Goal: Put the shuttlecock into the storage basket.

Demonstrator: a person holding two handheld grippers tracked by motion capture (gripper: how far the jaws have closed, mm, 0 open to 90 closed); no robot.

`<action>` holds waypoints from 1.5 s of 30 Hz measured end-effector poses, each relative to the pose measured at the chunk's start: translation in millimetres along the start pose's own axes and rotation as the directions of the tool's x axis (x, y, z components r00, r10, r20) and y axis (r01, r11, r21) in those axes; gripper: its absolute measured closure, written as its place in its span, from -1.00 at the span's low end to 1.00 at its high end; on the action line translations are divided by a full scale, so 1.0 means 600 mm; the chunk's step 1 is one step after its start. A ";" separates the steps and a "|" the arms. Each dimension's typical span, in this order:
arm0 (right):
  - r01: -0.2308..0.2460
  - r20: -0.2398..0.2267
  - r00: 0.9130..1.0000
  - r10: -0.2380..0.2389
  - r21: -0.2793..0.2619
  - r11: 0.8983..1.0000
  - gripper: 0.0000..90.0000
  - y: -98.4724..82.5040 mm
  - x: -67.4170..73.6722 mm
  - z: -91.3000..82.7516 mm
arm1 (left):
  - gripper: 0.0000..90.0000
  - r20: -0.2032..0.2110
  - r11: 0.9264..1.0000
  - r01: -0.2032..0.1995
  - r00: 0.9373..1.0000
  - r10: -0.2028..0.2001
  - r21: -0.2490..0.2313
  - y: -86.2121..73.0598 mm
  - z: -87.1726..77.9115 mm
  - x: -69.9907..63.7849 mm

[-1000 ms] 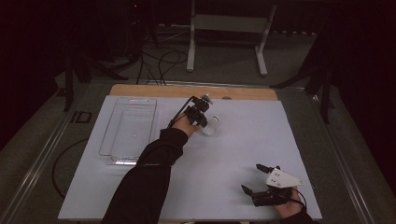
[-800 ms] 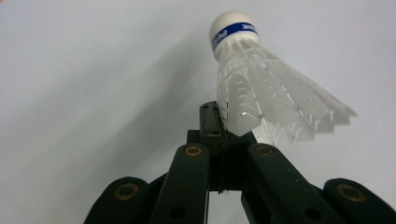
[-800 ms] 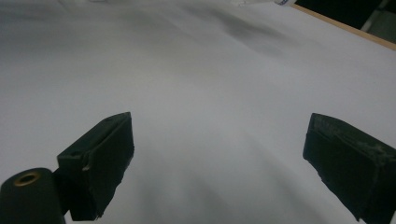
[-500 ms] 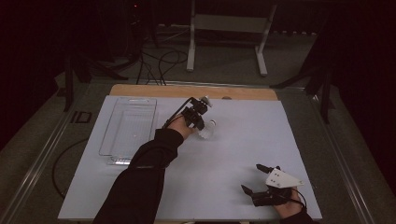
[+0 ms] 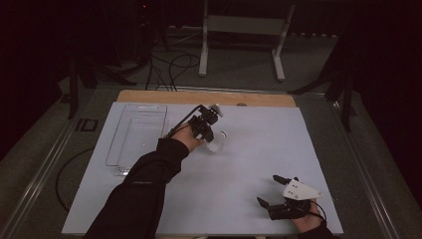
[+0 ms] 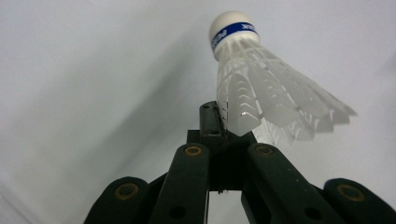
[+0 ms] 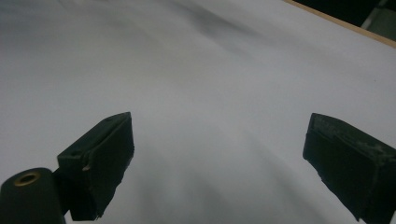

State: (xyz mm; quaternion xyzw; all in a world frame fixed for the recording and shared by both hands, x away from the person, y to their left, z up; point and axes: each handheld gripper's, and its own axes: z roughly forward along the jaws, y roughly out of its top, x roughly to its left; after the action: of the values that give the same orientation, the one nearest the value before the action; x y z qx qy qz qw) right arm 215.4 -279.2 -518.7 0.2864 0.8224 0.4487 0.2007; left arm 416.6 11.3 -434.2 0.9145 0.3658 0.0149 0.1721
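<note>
Shuttlecock (image 6: pixel 261 88) now clamped by skirt in left tongs (image 5: pixel 208 128), drifting toward clear tray (image 5: pixel 137 137); right tongs (image 5: pixel 278 191) idle, open.

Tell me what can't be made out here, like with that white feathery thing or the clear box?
- Shuttlecock: in the left gripper view the closed jaws hide the edge of the skirt they pinch; the blue band's lettering is too small to read.
- Clear tray: in the high view it's too small and see-through to tell whether anything lies inside.
- Right gripper: the person's hand is cut off by the bottom edge.
</note>
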 end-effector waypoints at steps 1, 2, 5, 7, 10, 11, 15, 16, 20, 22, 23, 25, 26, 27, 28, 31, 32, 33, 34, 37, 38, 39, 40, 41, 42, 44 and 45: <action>0.000 0.000 1.000 0.000 0.000 1.000 -0.81 0.000 0.000 0.000 | 1.00 0.000 1.000 0.000 1.000 0.000 0.000 0.000 0.000 0.000; 0.005 0.000 1.000 -0.005 0.002 1.000 -0.81 0.000 0.000 0.000 | 1.00 0.007 1.000 -0.010 1.000 0.010 0.001 -0.004 -0.007 -0.002; 0.005 0.008 1.000 -0.005 0.002 1.000 -0.81 0.000 0.000 0.000 | 1.00 0.006 1.000 -0.016 1.000 0.016 -0.002 -0.007 -0.013 -0.006; 0.003 0.010 1.000 -0.003 -0.002 1.000 -0.81 0.000 -0.001 -0.001 | 1.00 0.009 1.000 -0.024 1.000 0.024 0.000 -0.011 -0.019 -0.007; 0.001 0.020 1.000 -0.001 -0.005 1.000 -0.81 0.000 -0.002 0.000 | 1.00 0.013 1.000 -0.029 1.000 0.029 -0.003 -0.016 -0.030 -0.010; 0.001 0.020 1.000 -0.001 -0.005 1.000 -0.81 0.000 -0.002 0.000 | 1.00 0.013 1.000 -0.029 1.000 0.029 -0.003 -0.016 -0.030 -0.010; 0.002 0.034 0.999 -0.002 -0.004 1.000 -0.81 0.001 -0.002 -0.001 | 1.00 0.018 0.999 -0.044 0.999 0.044 -0.008 -0.023 -0.042 -0.016; 0.000 0.034 0.999 0.000 -0.003 1.000 -0.81 0.000 -0.003 -0.001 | 1.00 0.021 0.999 -0.052 0.998 0.052 -0.011 -0.026 -0.046 -0.017; -0.005 0.043 0.999 0.005 0.006 1.000 -0.81 0.000 -0.005 -0.001 | 1.00 0.027 0.998 -0.067 0.997 0.068 -0.022 -0.034 -0.059 -0.025; -0.011 0.041 0.999 0.010 0.004 1.000 -0.81 -0.001 -0.005 -0.001 | 1.00 0.028 0.996 -0.081 0.996 0.082 -0.020 -0.036 -0.066 -0.029; -0.011 0.041 0.999 0.010 0.004 1.000 -0.81 -0.001 -0.005 -0.001 | 1.00 0.028 0.996 -0.081 0.996 0.082 -0.020 -0.036 -0.066 -0.029; -0.011 0.043 0.999 0.011 0.001 1.000 -0.81 0.000 -0.006 -0.001 | 1.00 0.026 0.996 -0.088 0.996 0.089 -0.021 -0.038 -0.072 -0.032; -0.014 0.044 0.999 0.014 0.000 1.000 -0.81 0.000 -0.005 -0.001 | 1.00 0.030 0.995 -0.094 0.995 0.095 -0.024 -0.040 -0.078 -0.033; -0.013 0.044 0.999 0.013 -0.003 1.000 -0.81 0.000 -0.005 -0.001 | 1.00 0.030 0.995 -0.094 0.995 0.095 -0.024 -0.040 -0.078 -0.033; -0.013 0.042 0.999 0.014 -0.003 1.000 -0.81 0.000 -0.005 -0.001 | 1.00 0.035 0.995 -0.096 0.995 0.097 -0.031 -0.042 -0.086 -0.034; -0.010 0.043 0.999 0.011 -0.005 1.000 -0.81 0.000 -0.005 -0.001 | 1.00 0.031 0.994 -0.099 0.994 0.100 -0.036 -0.043 -0.093 -0.034; -0.008 0.046 0.999 0.008 -0.005 1.000 -0.81 0.001 -0.005 -0.001 | 1.00 0.032 0.994 -0.096 0.995 0.098 -0.043 -0.045 -0.100 -0.032; -0.008 0.046 0.999 0.008 -0.005 1.000 -0.81 0.001 -0.005 -0.001 | 1.00 0.032 0.994 -0.096 0.995 0.098 -0.043 -0.045 -0.100 -0.032; -0.008 0.045 0.999 0.008 -0.006 1.000 -0.81 0.001 -0.005 -0.002 | 1.00 0.027 0.994 -0.098 0.995 0.100 -0.049 -0.046 -0.108 -0.031; -0.011 0.047 0.999 0.012 -0.006 1.000 -0.81 0.001 -0.005 -0.002 | 1.00 0.029 0.994 -0.095 0.995 0.097 -0.059 -0.048 -0.116 -0.029; -0.009 0.048 0.999 0.010 -0.006 1.000 -0.81 0.001 -0.005 -0.002 | 1.00 0.020 0.994 -0.094 0.995 0.095 -0.064 -0.050 -0.123 -0.026; -0.009 0.048 0.999 0.010 -0.006 1.000 -0.81 0.001 -0.005 -0.002 | 1.00 0.020 0.994 -0.094 0.995 0.095 -0.064 -0.050 -0.123 -0.026; -0.008 0.047 0.999 0.008 -0.005 1.000 -0.81 0.001 -0.005 -0.002 | 1.00 0.018 0.993 -0.088 0.996 0.090 -0.074 -0.051 -0.131 -0.024; -0.008 0.047 0.999 0.008 -0.005 1.000 -0.81 0.001 -0.005 -0.002 | 1.00 0.018 0.993 -0.088 0.996 0.090 -0.074 -0.051 -0.131 -0.024; -0.007 0.049 0.999 0.008 -0.004 1.000 -0.81 0.001 -0.005 -0.002 | 1.00 0.015 0.993 -0.083 0.996 0.084 -0.082 -0.052 -0.139 -0.020; -0.009 0.050 0.999 0.009 -0.003 1.000 -0.81 0.001 -0.005 -0.002 | 1.00 0.010 0.993 -0.079 0.997 0.081 -0.091 -0.053 -0.146 -0.018; -0.009 0.050 0.999 0.009 -0.003 1.000 -0.81 0.001 -0.005 -0.002 | 1.00 0.010 0.993 -0.079 0.997 0.081 -0.091 -0.053 -0.146 -0.018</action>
State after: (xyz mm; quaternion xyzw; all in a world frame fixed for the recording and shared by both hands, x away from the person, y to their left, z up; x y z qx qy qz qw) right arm 217.2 -281.4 -517.2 0.3011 0.8152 0.4434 0.2194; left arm 374.0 52.1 -361.0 0.9198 0.3266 0.0320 0.2150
